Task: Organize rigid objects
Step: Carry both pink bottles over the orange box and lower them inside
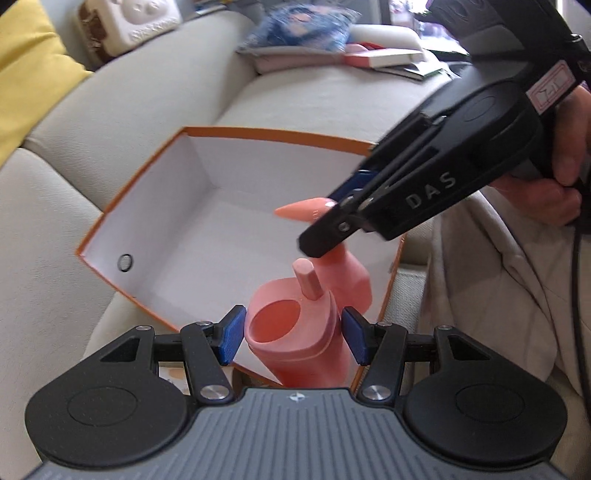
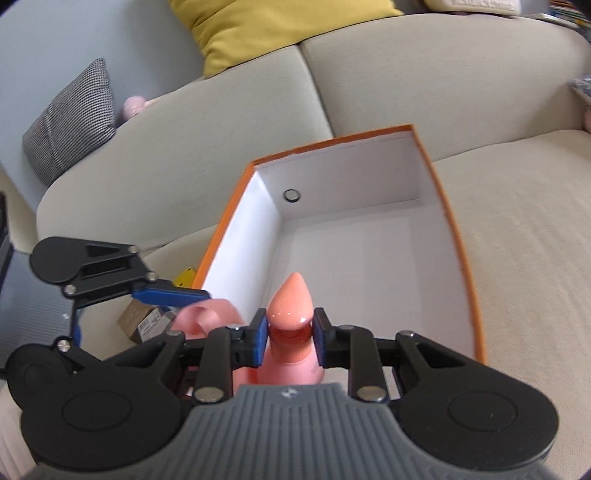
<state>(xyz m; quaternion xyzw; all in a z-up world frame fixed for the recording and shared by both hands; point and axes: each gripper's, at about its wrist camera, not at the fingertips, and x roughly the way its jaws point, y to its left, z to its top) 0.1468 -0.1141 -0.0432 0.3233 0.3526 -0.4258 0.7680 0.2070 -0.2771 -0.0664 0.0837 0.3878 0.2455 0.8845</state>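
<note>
An orange box with a white inside (image 1: pixel 129 192) sits on a beige sofa; it also shows in the right wrist view (image 2: pixel 458 254). My left gripper (image 1: pixel 293 338) is shut on a pink container (image 1: pixel 295 343) with a round opening and a stub spout, held over the box's near corner. My right gripper (image 2: pixel 290 338) is shut on a pink bottle with a pointed cap (image 2: pixel 291 299), held above the box; the bottle also shows in the left wrist view (image 1: pixel 343 273), beside the container. The left gripper also shows at the left of the right wrist view (image 2: pixel 170 295).
A beige sofa (image 2: pixel 517 258) carries the box. A yellow cushion (image 2: pixel 266 26) and a checked cushion (image 2: pixel 74 118) lie at the back. Books and a blue patterned item (image 1: pixel 303 26) lie on the far seat. A small cardboard box (image 2: pixel 142 321) lies beside the orange box.
</note>
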